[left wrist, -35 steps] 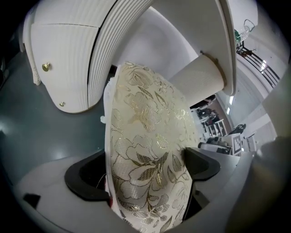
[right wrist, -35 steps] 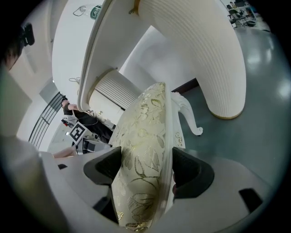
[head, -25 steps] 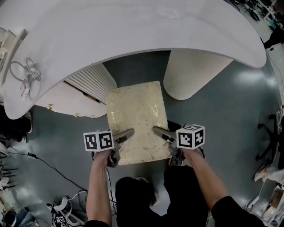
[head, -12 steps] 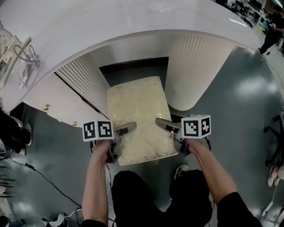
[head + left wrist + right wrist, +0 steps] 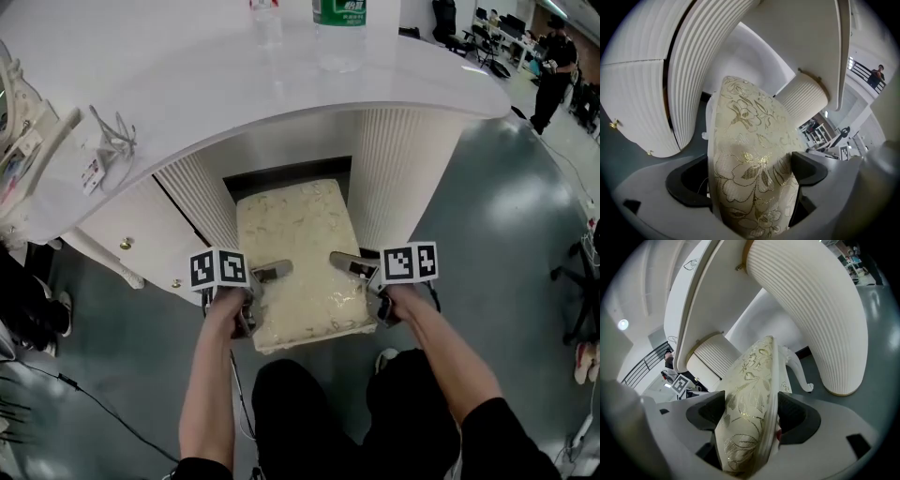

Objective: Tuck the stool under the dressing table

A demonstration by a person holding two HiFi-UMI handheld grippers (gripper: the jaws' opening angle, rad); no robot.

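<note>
One stool [image 5: 298, 248], its cream cushion patterned with gold flowers, is held at its near end by both tools. The left tool [image 5: 750, 176] pinches the cushion's left edge, with its jaws pressed into the fabric. The right tool [image 5: 751, 417] pinches the right edge in the same way. Ahead of the tools, the stool's far end now lies in the gap between the two ribbed pedestals [image 5: 410, 178] of the dressing table [image 5: 187, 75]. A second ago it had only reached the mouth of that gap. The tuck is judged to be under way but incomplete, since the near half still projects over the floor [image 5: 525, 225]. Both pedestals stand just beside the cushion, so a further push should run straight to avoid rubbing.
</note>
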